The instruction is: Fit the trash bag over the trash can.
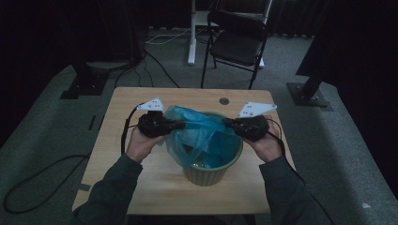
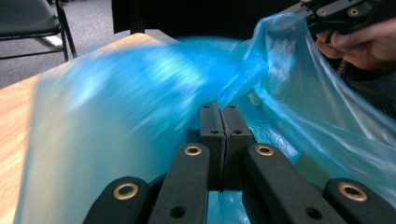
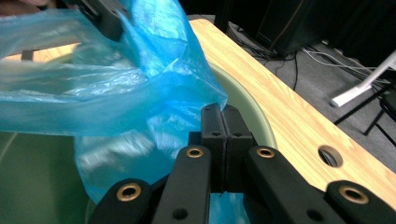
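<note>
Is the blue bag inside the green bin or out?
Partly in: the blue bag hangs into the green bin, its top pulled up above the rim.

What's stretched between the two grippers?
A blue bag, pinched by the left gripper and right gripper, spans the green bin in the high view.

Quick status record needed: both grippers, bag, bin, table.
left gripper: shut on the blue bag, at its left edge
right gripper: shut on the blue bag, at its right edge
blue bag: thin plastic, stretched between both grippers over the bin, partly inside
green bin: upright on the table
table: wooden
</note>
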Motion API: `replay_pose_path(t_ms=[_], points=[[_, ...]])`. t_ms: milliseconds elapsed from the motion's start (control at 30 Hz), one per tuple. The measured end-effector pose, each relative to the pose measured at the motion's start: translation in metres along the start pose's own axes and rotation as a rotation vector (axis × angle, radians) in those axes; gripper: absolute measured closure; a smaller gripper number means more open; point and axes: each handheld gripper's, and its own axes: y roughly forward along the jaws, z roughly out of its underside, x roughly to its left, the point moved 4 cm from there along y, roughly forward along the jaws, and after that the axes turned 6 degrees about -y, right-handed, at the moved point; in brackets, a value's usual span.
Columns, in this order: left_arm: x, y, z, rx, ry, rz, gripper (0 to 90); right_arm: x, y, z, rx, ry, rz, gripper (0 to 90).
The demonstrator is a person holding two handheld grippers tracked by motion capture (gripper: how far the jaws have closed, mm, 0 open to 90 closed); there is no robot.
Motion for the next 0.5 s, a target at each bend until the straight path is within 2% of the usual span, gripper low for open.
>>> replay_pose_path(t_ms=[167,300,367,500], points=[[0.009,-0.011,0.011,-0.003,-0.039,-0.016,89.2,-0.004,-0.009,0.010,0.008,0.016,0.017,89.9],[0.014,-0.021,0.020,0.001,-0.055,-0.028,89.2,-0.008,-0.016,0.016,0.005,0.034,0.036,89.9],[0.014,-0.023,0.023,0.008,-0.060,-0.020,89.1,-0.009,-0.019,0.019,-0.011,0.048,0.015,89.9],[0.006,-0.024,0.024,0.017,-0.009,-0.013,85.5,-0.005,-0.017,0.020,-0.004,0.038,0.010,89.8]])
